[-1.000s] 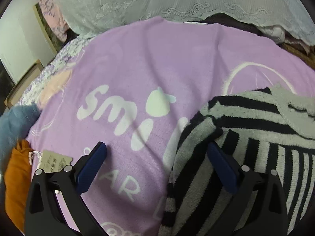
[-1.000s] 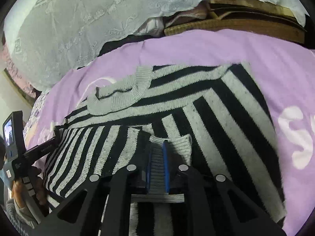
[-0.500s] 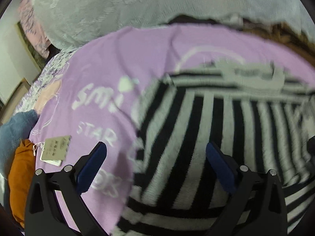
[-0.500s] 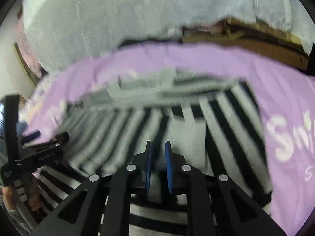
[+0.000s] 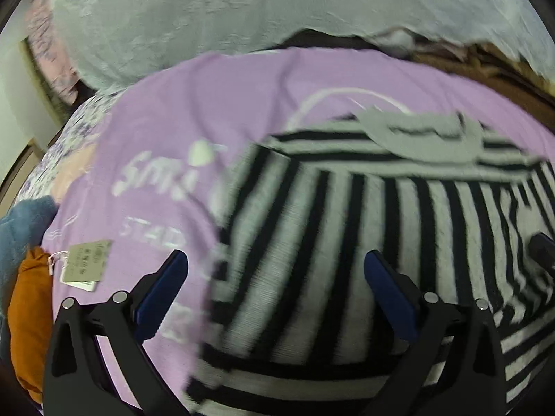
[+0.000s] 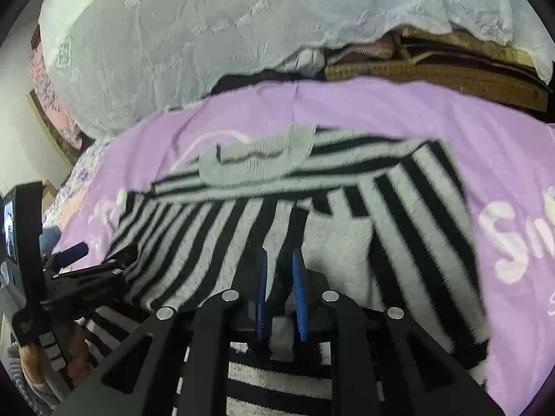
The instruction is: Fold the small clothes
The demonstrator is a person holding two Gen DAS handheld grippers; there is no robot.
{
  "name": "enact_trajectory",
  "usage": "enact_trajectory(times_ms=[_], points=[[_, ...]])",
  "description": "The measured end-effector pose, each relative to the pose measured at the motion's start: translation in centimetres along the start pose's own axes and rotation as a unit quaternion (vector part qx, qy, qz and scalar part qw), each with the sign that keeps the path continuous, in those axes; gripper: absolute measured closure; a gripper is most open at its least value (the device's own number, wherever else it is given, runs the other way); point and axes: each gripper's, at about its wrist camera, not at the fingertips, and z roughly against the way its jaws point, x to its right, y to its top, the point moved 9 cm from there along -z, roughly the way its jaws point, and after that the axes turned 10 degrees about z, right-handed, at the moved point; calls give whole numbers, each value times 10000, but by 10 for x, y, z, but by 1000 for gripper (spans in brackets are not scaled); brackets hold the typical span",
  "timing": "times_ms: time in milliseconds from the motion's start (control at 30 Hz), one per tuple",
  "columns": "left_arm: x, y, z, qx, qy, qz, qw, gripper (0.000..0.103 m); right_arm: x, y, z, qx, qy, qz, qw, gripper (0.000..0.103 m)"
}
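A black-and-grey striped sweater [image 5: 347,228] lies flat on a purple blanket [image 5: 215,104], its grey collar [image 6: 256,163] at the far end. Both sleeves are folded in across the body, and a grey cuff [image 6: 340,253] rests on the stripes. My left gripper [image 5: 275,267] hangs open and wide above the sweater's left edge, holding nothing. It also shows in the right wrist view as the left gripper [image 6: 86,256], with a hand behind it. My right gripper [image 6: 279,260] hovers over the sweater's middle. Its jaws are opening, a narrow gap between the blue pads, with no cloth pinched.
A white lace cover [image 6: 215,34] and a brown woven mat [image 6: 433,72] bound the far side. An orange garment [image 5: 27,315], a blue garment [image 5: 20,228] and a paper tag [image 5: 86,263] lie at the blanket's left edge.
My left gripper swung right, from the blanket's print to above the sweater's body. My right gripper let go of the grey cuff, which now lies on the stripes, and its pads parted slightly.
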Motion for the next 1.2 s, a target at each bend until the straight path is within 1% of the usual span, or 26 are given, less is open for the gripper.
enact_trajectory(times_ms=[33, 67, 133, 167, 200, 267, 300, 333, 367, 400, 467, 500, 533, 600, 733, 900, 1033, 1200], points=[[9, -5, 1, 90, 37, -179, 9998, 4, -4, -6, -4, -148, -38, 121, 9998, 86], [15, -8, 1, 195, 168, -353, 9990, 5, -8, -9, -8, -197, -121, 267, 9994, 82], [23, -11, 2, 412, 441, -646, 9961, 4, -10, -9, -8, -180, -266, 432, 9986, 82], [23, -10, 4, 430, 463, -651, 9959, 5, -9, -7, -6, -145, -220, 346, 9991, 82], [22, -9, 7, 418, 439, -623, 9962, 5, -6, -2, 1, -10, -135, 158, 9998, 82], [22, -1, 17, 444, 151, -517, 9976, 5, -1, 9, 10, 213, -168, 13, 9996, 82], [24, 2, 23, 520, 45, -444, 9977, 5, 3, 14, 13, 283, -227, -9, 9993, 79], [25, 7, 28, 611, 9, -376, 9974, 5, 6, 18, 14, 321, -259, -59, 9991, 76], [25, 8, 28, 628, 28, -349, 9974, 5, 10, 18, 11, 296, -252, -122, 9992, 72], [27, 7, 23, 567, 35, -368, 9977, 5, 13, 16, 6, 231, -241, -171, 9993, 71], [32, -6, -1, 222, 31, -456, 9987, 4, 20, 3, -14, -61, -209, -261, 9994, 70], [33, -9, -8, 157, -3, -426, 9990, 4, 21, 2, -16, -2, -200, -222, 9996, 70], [31, -7, -7, 192, -67, -322, 9993, 4, 21, 2, -15, 13, -293, -308, 9991, 70], [31, -7, -5, 244, -62, -332, 9991, 4, 19, 3, -10, 86, -367, -295, 9989, 71], [31, -9, 1, 311, -62, -343, 9989, 4, 9, 1, 6, 251, -652, -6, 9976, 70], [26, -11, 8, 316, -97, -262, 9991, 4, 0, 0, 16, 319, -684, 172, 9970, 65], [23, -15, 10, 294, -108, -245, 9992, 4, 3, -13, 6, 70, -642, 99, 9979, 64], [18, -20, 14, 230, -152, -150, 9995, 4, 2, -14, 15, 212, -695, 57, 9973, 64]])
